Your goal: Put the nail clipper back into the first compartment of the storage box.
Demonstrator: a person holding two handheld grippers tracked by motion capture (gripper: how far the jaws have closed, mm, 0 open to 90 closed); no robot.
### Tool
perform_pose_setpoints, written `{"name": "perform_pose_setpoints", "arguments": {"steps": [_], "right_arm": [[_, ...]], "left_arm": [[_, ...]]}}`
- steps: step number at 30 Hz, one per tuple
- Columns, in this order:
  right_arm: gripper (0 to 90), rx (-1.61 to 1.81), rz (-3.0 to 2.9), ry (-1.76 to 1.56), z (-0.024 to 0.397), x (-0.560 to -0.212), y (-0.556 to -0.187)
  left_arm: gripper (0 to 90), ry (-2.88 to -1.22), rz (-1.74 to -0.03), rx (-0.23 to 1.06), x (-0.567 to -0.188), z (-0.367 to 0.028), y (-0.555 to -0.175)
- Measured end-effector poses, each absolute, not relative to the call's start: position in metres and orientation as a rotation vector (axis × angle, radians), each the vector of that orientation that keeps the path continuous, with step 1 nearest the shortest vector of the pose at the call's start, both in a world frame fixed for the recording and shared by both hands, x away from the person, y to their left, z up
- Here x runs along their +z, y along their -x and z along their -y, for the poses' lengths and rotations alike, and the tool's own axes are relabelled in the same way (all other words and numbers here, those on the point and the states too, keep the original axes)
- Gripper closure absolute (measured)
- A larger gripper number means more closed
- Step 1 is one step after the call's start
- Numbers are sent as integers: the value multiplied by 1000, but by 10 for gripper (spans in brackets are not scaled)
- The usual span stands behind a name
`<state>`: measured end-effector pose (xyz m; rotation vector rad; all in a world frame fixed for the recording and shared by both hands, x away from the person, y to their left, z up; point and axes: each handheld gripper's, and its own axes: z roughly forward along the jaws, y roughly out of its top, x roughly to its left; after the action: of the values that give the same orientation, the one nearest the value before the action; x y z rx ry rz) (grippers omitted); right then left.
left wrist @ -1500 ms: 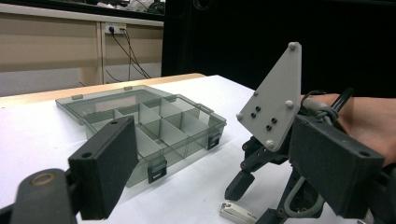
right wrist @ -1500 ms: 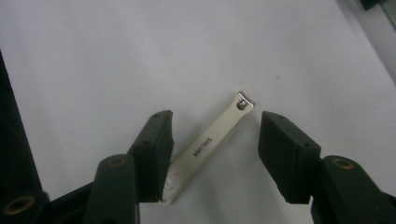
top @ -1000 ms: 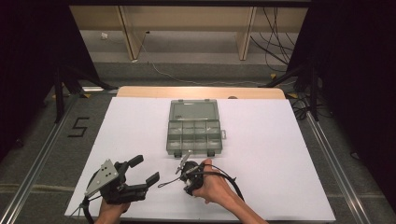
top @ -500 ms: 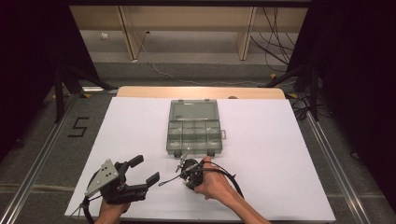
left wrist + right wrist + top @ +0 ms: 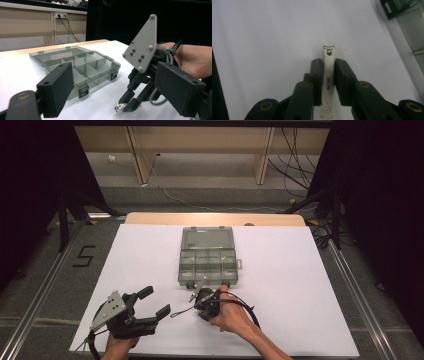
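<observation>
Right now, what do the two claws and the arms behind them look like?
Both claws are black, with blocky rectangular jaws and brass-coloured pivot rings. The left claw carries a grey three-cornered plate studded with small bolts; so does the right claw. A black cable loops from the right claw across the white table. The forearms are bare, no sleeves or gloves.

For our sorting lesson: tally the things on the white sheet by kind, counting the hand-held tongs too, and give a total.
Tongs: 2, left tongs open, right tongs shut on the clipper
Box: 1, clear, lid open, with compartments
Clipper: 1, white
Total: 4
</observation>
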<state>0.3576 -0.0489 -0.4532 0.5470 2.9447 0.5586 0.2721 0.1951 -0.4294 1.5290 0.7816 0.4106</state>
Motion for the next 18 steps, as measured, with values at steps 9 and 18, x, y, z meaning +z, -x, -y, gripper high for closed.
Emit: {"name": "perform_pose_setpoints", "arguments": {"steps": [9, 18], "right_arm": [[771, 721, -2877, -569, 56, -446, -360], [771, 789, -2836, -559, 60, -442, -363]], "left_arm": [[151, -1526, -786, 409, -429, -195, -272], [151, -1527, -784, 410, -429, -195, -272]]}}
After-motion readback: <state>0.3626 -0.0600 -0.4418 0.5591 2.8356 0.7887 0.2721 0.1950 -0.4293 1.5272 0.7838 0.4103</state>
